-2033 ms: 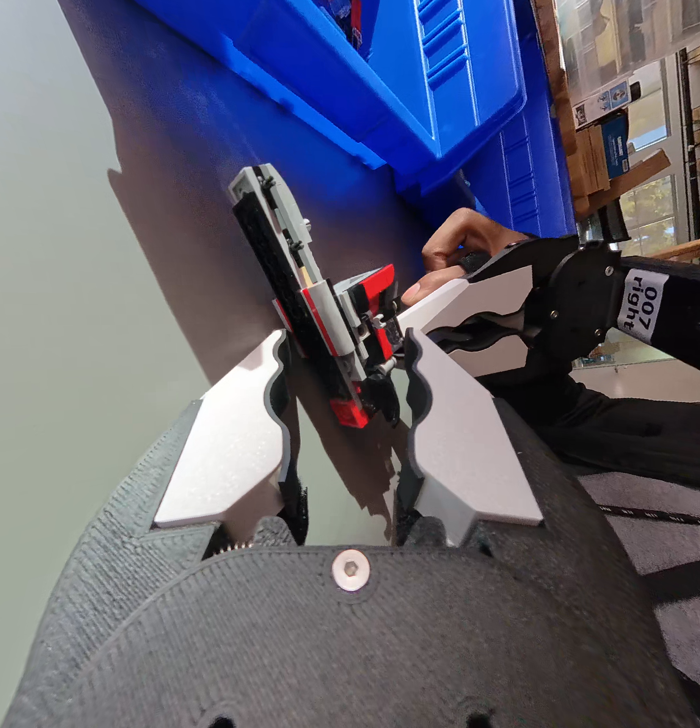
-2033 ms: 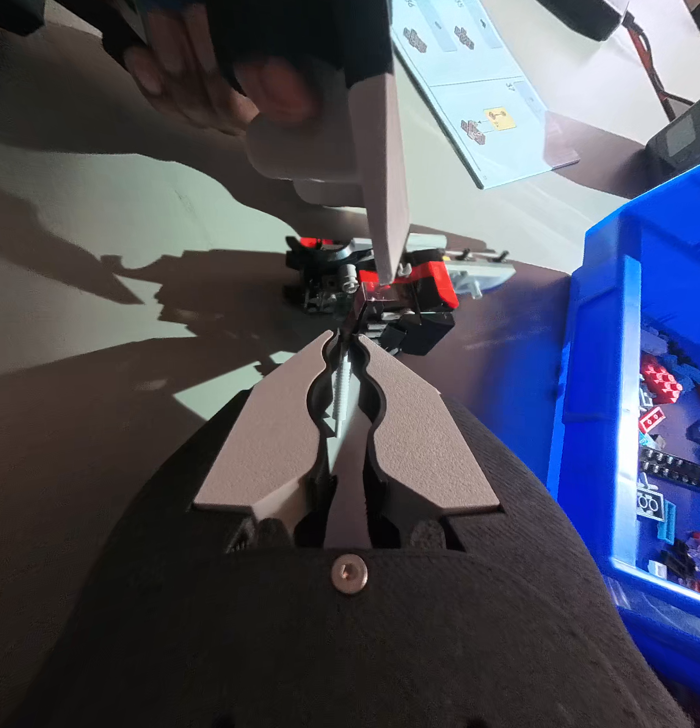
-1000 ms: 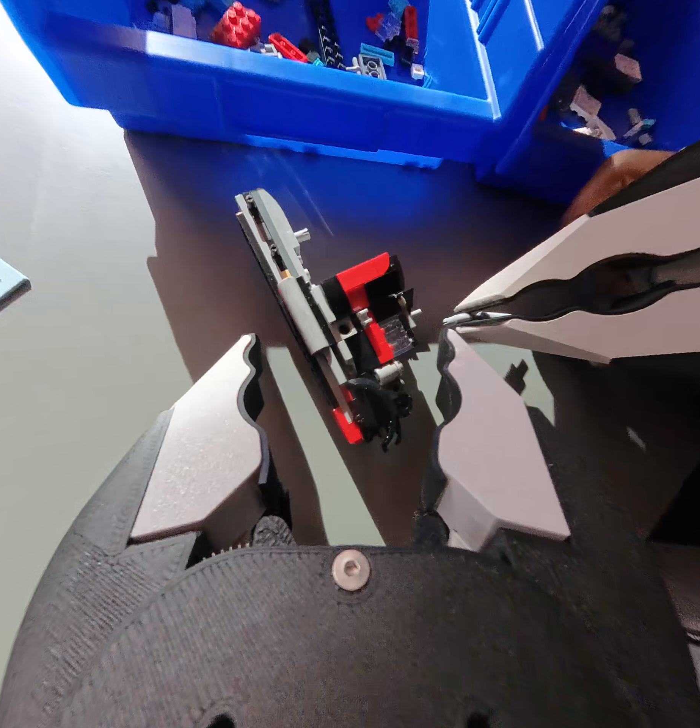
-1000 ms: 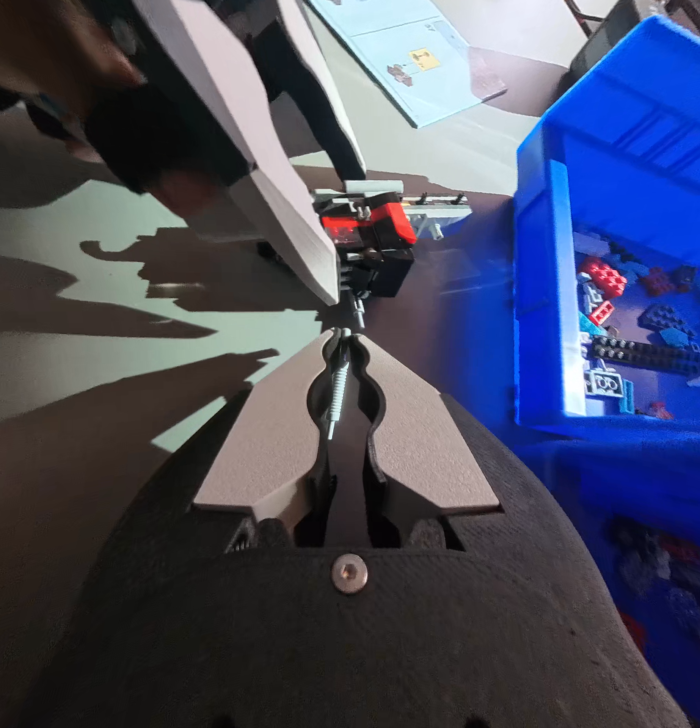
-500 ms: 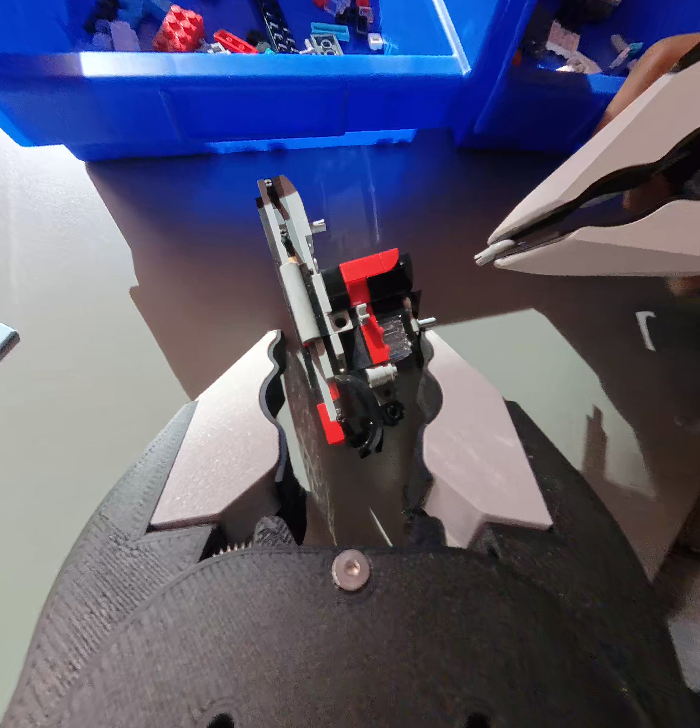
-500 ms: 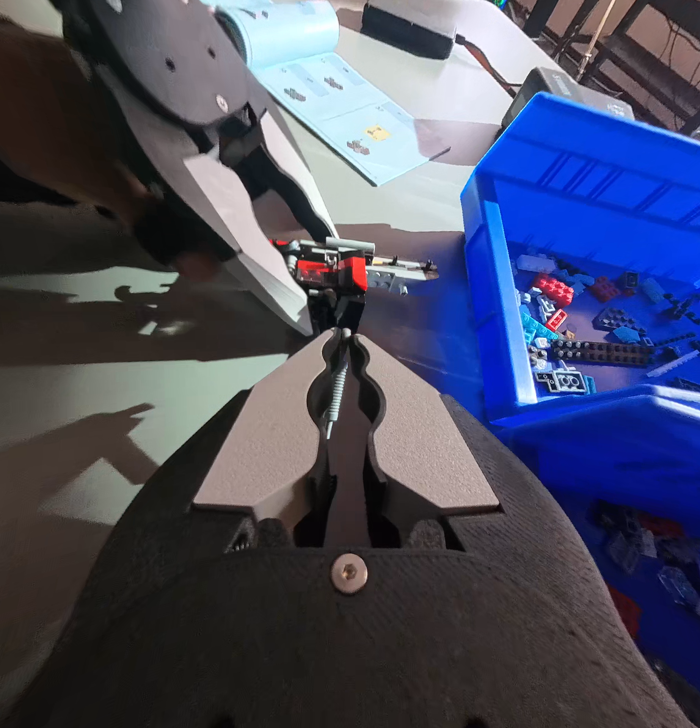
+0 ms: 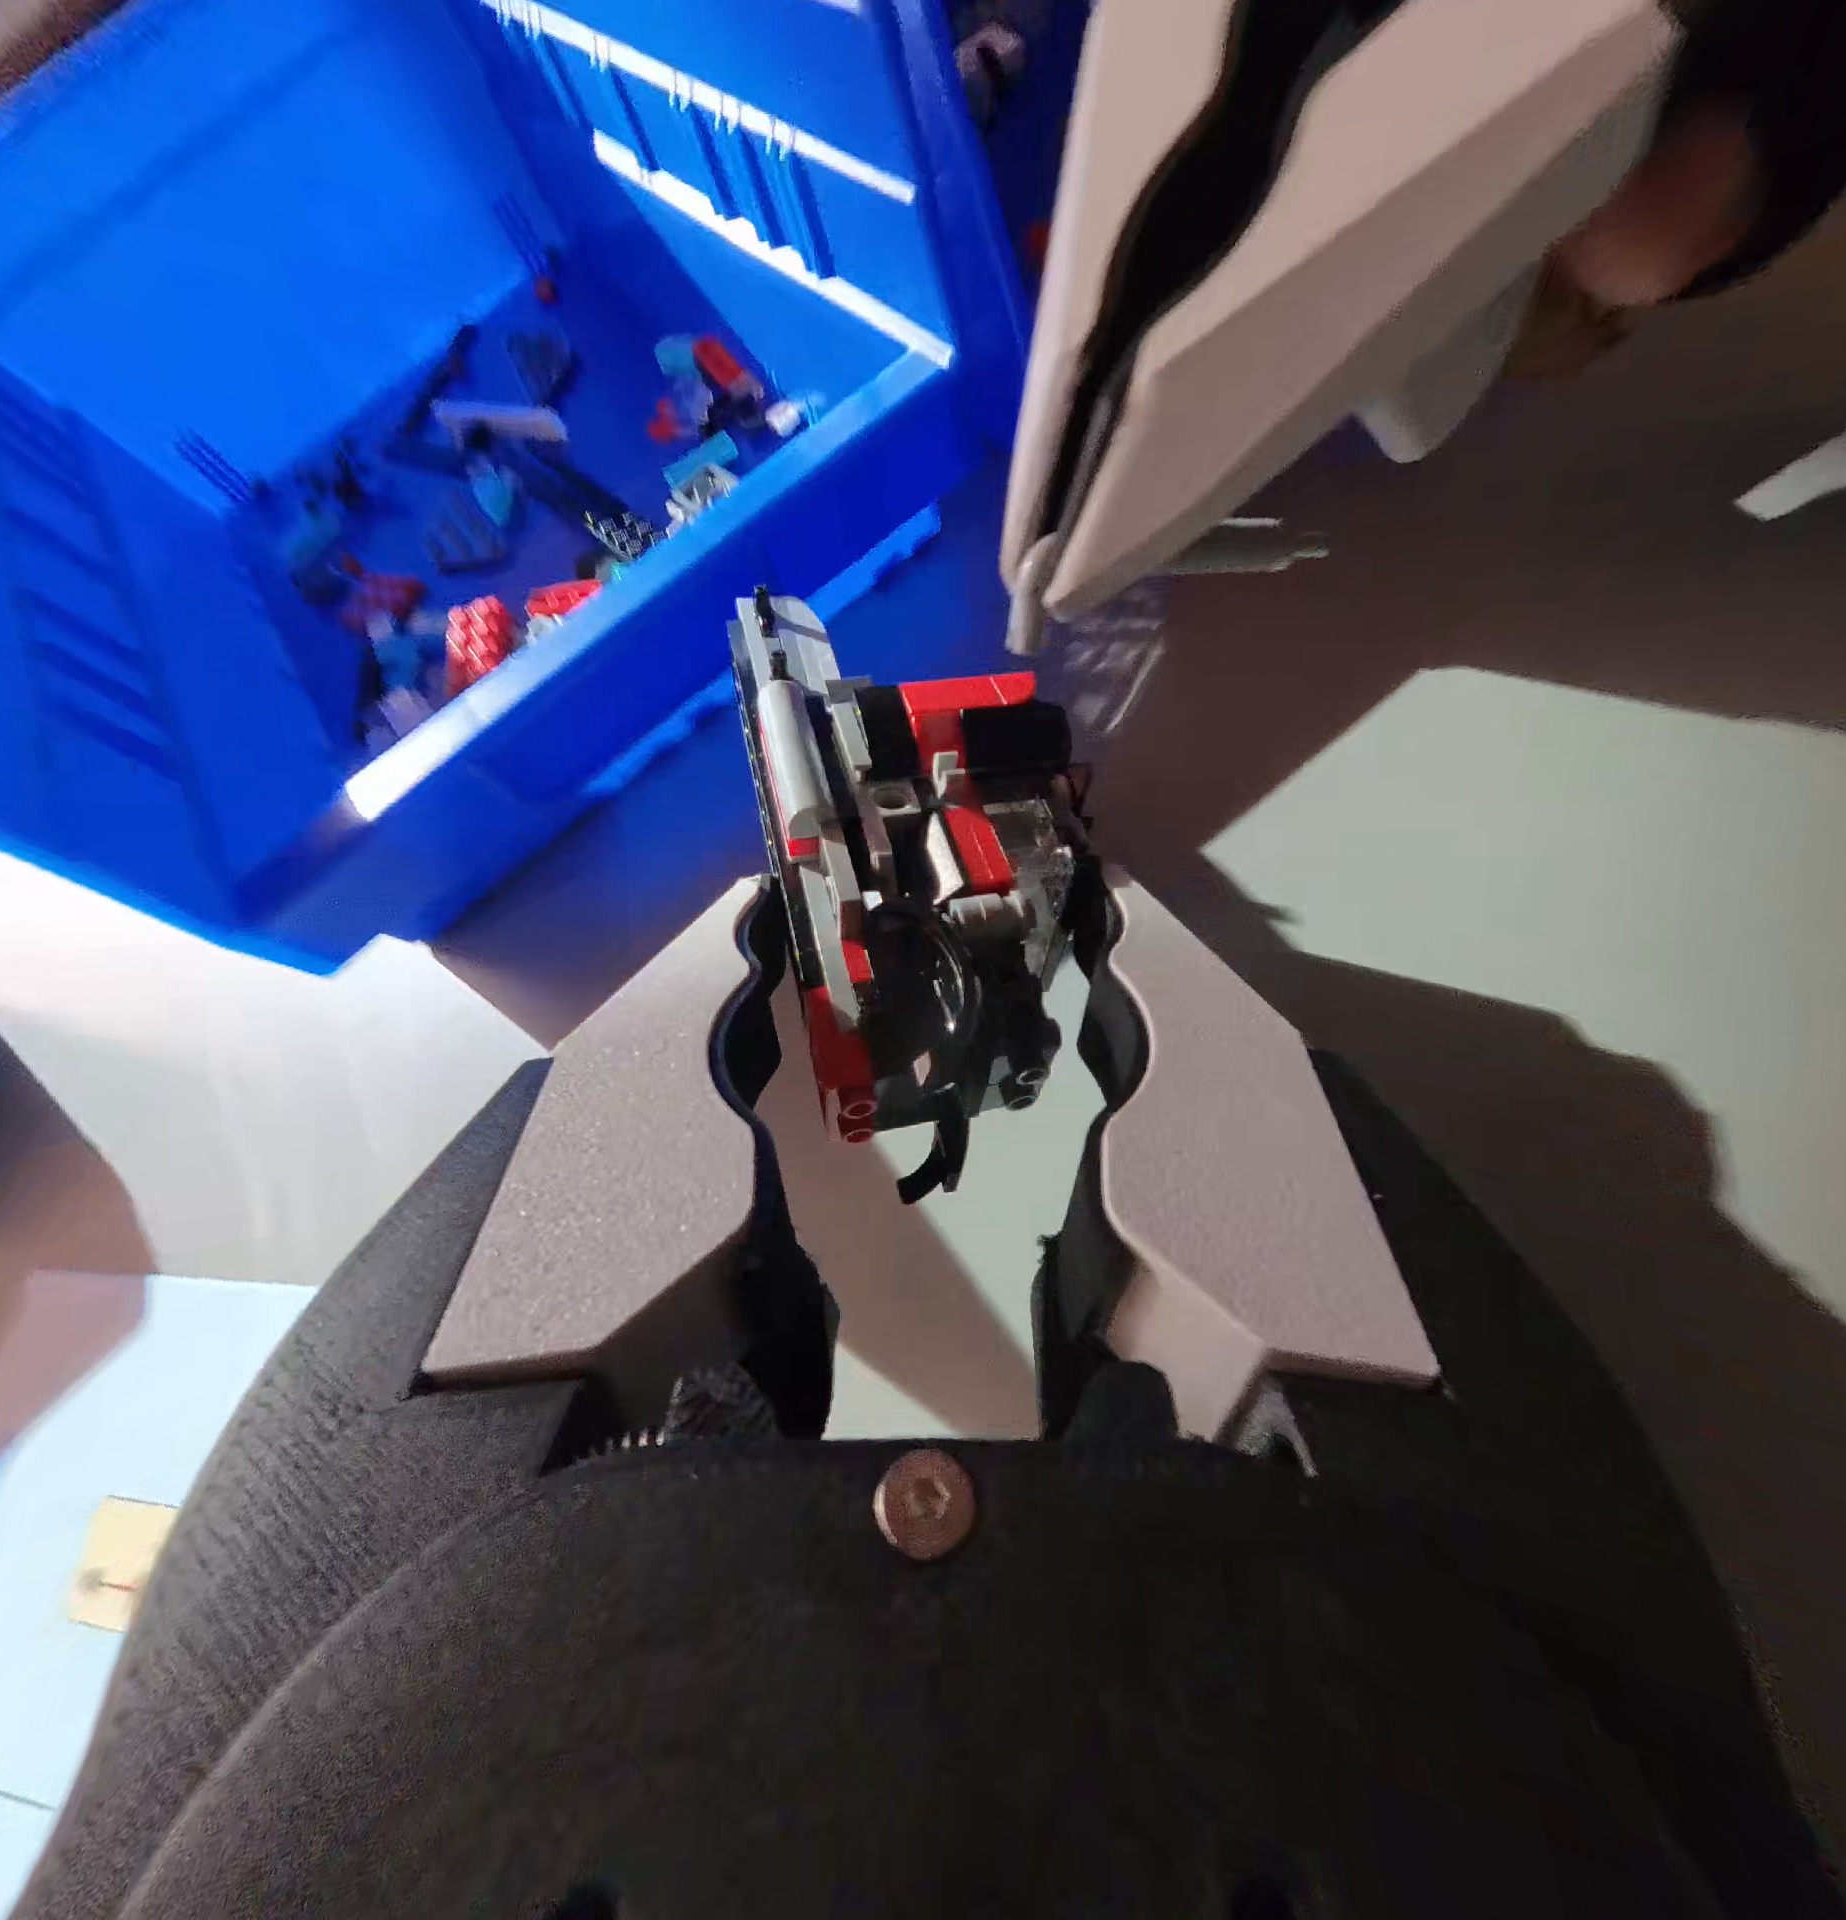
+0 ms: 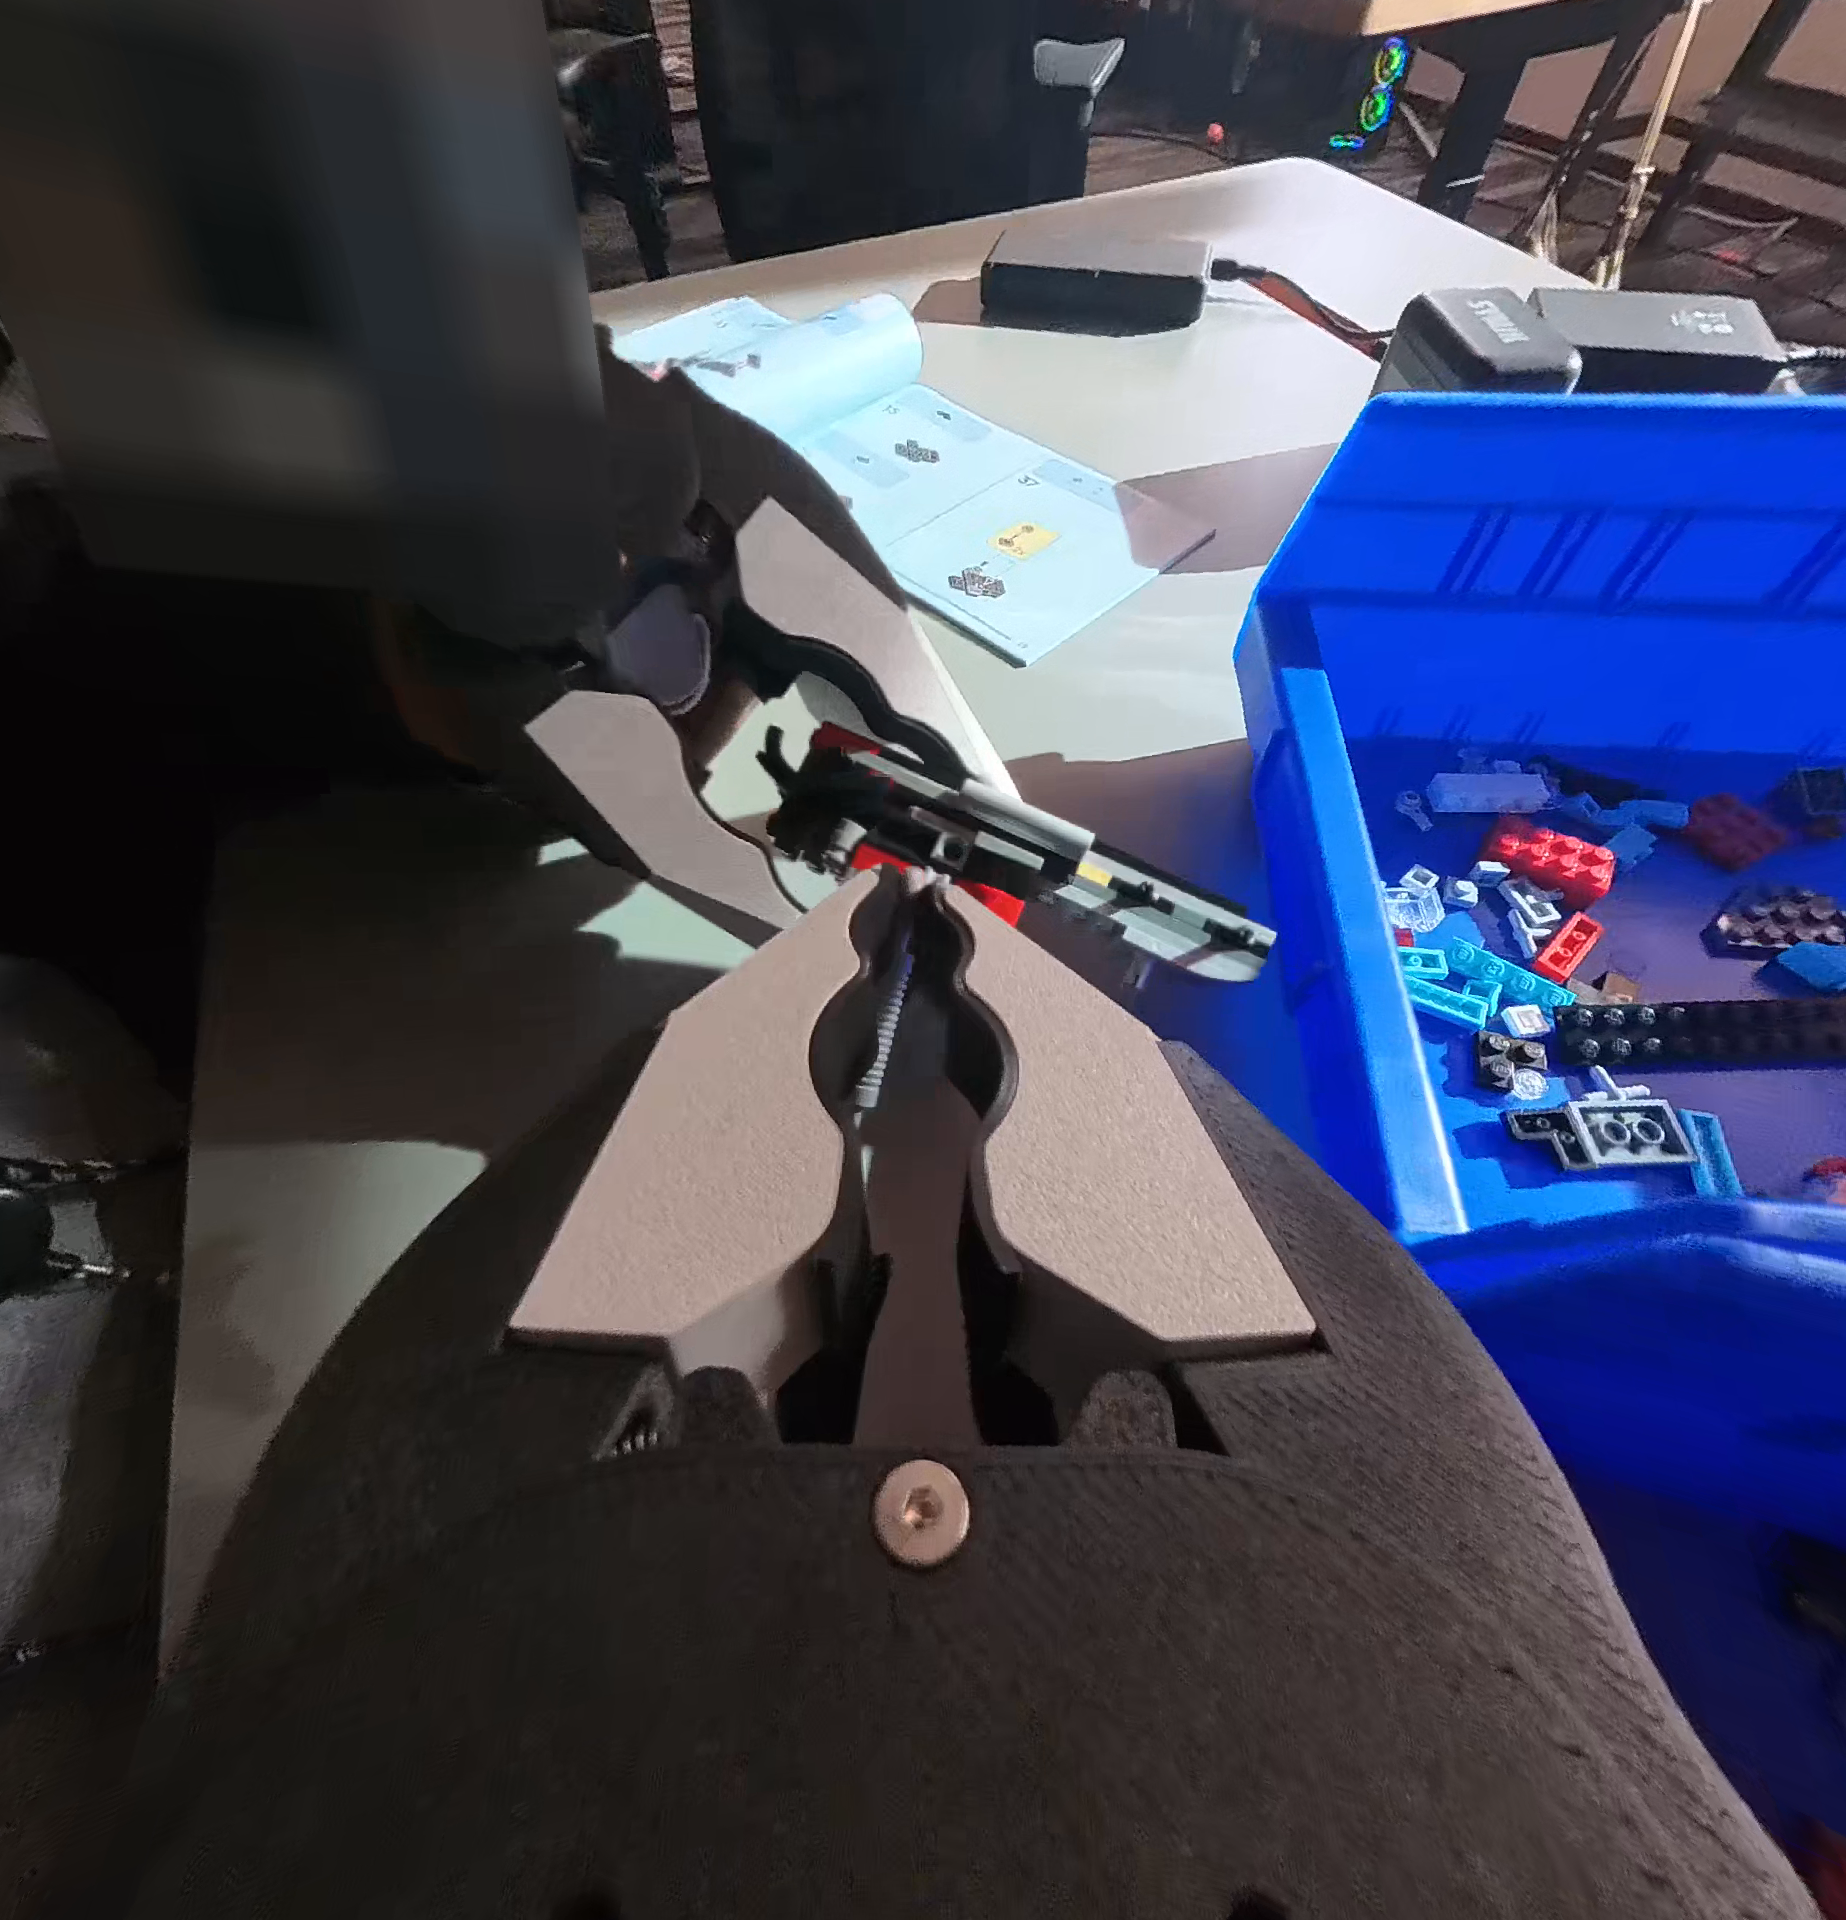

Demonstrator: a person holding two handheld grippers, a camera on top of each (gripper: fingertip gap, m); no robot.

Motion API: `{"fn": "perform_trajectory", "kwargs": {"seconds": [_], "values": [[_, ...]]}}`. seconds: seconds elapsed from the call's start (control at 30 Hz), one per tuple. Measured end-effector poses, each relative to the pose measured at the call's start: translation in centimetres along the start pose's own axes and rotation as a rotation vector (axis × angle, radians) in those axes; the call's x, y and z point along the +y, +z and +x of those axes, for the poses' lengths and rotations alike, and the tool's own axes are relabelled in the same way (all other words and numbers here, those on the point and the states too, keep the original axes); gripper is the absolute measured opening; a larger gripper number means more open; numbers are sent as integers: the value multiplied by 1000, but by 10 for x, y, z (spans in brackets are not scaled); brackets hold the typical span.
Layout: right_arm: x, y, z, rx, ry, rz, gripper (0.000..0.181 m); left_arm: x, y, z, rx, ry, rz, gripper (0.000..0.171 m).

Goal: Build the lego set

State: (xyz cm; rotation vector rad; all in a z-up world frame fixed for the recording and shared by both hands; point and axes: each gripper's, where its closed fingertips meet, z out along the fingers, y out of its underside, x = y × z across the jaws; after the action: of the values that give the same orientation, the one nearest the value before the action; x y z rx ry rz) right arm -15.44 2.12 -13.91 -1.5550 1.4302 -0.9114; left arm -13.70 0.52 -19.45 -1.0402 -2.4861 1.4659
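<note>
I see pale surface (image 8: 1106, 416), dim room behind; one open booklet (image 8: 929, 488) toward far edge; two blue bins (image 8: 1521, 582); left gripper (image 7: 924, 914) jaws grasping one lego model (image 7: 898, 862), raised; right gripper (image 8: 911, 894) jaws clenched on one grey ridged pin (image 8: 883, 1039).

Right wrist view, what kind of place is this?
Probably an indoor workshop or lab: a pale table with a blue parts bin, an open instruction booklet, and power bricks.

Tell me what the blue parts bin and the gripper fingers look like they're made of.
Blue parts bin: likely moulded plastic, glossy, with ribbed walls and bright glare on the rim. Left gripper fingers: matte grey with a fine grainy surface and wavy inner edges, probably printed or moulded plastic; unclear which.
</note>
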Motion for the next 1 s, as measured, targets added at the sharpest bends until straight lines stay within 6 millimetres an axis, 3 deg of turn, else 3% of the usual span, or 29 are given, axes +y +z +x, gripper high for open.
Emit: {"fn": "perform_trajectory", "kwargs": {"seconds": [0.13,0.27,0.43,0.63,0.8,1.0], "values": [[-17,8,8,39,6,32,5,-8,-7,-17,-53,135,75,57],[-44,22,18,113,-46,75,5,-11,-15,-43,-105,116,160,57],[-78,49,28,197,-170,97,5,-11,-30,-87,-222,156,225,57],[-105,93,35,290,-368,116,4,6,-49,-129,-371,230,194,57],[-111,120,31,337,-482,120,4,21,-57,-140,-407,198,159,57],[-104,127,31,335,-427,125,4,23,-55,-136,-401,217,151,57]]}}
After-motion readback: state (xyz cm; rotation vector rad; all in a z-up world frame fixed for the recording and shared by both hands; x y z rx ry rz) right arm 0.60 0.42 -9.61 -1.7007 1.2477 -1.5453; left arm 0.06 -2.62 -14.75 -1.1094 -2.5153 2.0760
